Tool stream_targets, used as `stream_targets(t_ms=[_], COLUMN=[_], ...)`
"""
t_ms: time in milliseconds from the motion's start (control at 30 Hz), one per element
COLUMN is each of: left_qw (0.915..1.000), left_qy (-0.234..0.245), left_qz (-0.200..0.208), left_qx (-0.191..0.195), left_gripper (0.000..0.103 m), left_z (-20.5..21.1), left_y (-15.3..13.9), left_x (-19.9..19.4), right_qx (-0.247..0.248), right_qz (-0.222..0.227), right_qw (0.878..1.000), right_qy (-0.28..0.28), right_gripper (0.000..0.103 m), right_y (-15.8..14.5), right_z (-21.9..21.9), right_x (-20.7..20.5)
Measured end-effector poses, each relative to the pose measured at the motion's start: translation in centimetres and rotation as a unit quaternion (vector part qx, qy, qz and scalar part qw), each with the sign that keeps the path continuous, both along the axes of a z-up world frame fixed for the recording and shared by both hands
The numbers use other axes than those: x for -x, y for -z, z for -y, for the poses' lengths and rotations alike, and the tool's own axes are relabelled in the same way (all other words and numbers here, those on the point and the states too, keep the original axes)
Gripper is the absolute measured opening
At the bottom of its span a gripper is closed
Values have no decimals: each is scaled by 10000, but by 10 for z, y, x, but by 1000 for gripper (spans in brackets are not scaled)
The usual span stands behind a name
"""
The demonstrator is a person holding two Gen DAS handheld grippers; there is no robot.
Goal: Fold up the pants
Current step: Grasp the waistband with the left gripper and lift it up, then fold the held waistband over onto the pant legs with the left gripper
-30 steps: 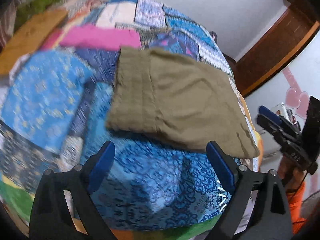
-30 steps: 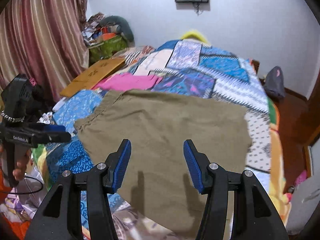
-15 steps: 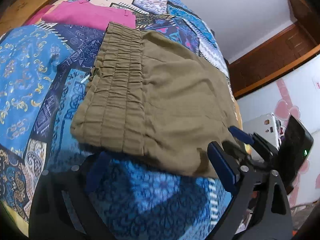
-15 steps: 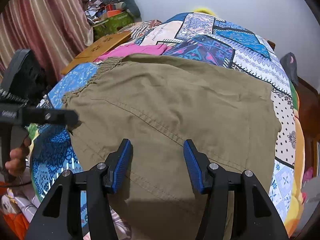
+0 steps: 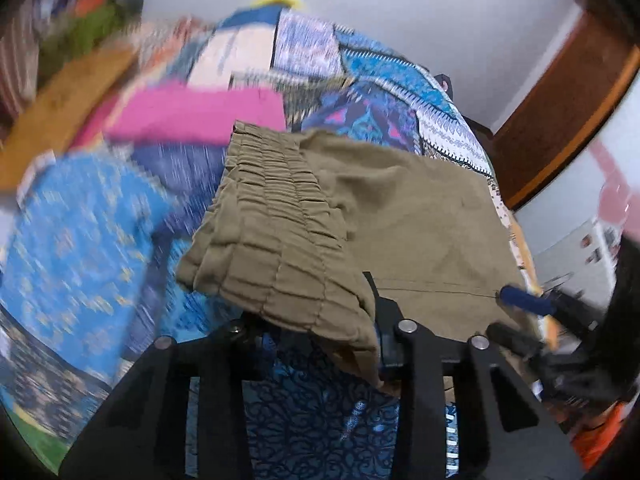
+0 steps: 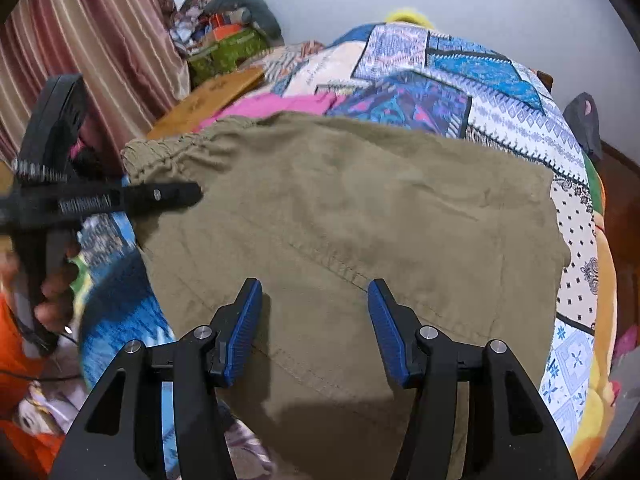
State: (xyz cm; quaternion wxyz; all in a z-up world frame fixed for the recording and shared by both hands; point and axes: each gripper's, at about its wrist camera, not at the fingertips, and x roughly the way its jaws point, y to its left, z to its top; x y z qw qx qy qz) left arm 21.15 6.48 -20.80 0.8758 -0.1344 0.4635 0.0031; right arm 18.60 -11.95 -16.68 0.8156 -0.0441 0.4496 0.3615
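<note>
Pointing steeply down over the patchwork quilt [image 6: 500, 92], the left gripper [image 5: 320, 316] has just been closing, its jaws now clamped on the gathered elastic waistband corner of the olive-green folded cotton pants [image 6: 360, 208]. The right gripper [image 6: 316, 320] hovers half-spread above the flat, smooth cloth, gripping nothing.

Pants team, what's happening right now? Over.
Left hand-held gripper just closed on pants waistband corner. Right hand-held gripper open above pants. Pink cloth beside, not blocking.
</note>
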Motion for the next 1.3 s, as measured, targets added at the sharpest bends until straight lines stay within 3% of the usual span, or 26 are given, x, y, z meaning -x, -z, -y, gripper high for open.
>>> stream_targets(t_ms=[100, 200, 400, 533, 667, 800, 1000, 1100, 1300], left_qw=[9991, 9960, 9861, 9804, 9791, 9761, 9680, 9663, 9636], left_qy=[41, 36, 155, 260, 300, 414, 643, 756, 1017], left_qz=[239, 558, 1097, 1183, 1246, 1344, 1460, 1485, 1478], left_qx=[-350, -699, -1237, -1555, -1580, -1659, -1936, -1961, -1981], left_gripper=[34, 32, 29, 29, 29, 29, 29, 29, 28], left_z=[5, 9, 14, 21, 24, 32, 58, 73, 104], left_y=[-12, -31, -67, -73, -80, -86, -94, -96, -97], left_x=[9, 24, 54, 59, 61, 62, 60, 57, 48], right_qx=[-130, 57, 278, 369, 100, 43, 659, 682, 408], right_qz=[151, 224, -186, -81, 5, 180, 545, 248, 280], right_qw=[9997, 9996, 9978, 9967, 9986, 9998, 9944, 9955, 9960], right_qy=[158, 167, -580, -723, -517, -46, 612, 614, 750], right_gripper=[52, 52, 52, 51, 51, 52, 52, 52, 51], right_y=[-10, -7, 15, 13, -3, -15, -9, 6, 12], right_z=[-4, -22, -71, -84, -58, -1, 61, 69, 72], right_x=[-7, -17, -12, -2, 6, 18, 39, 41, 47])
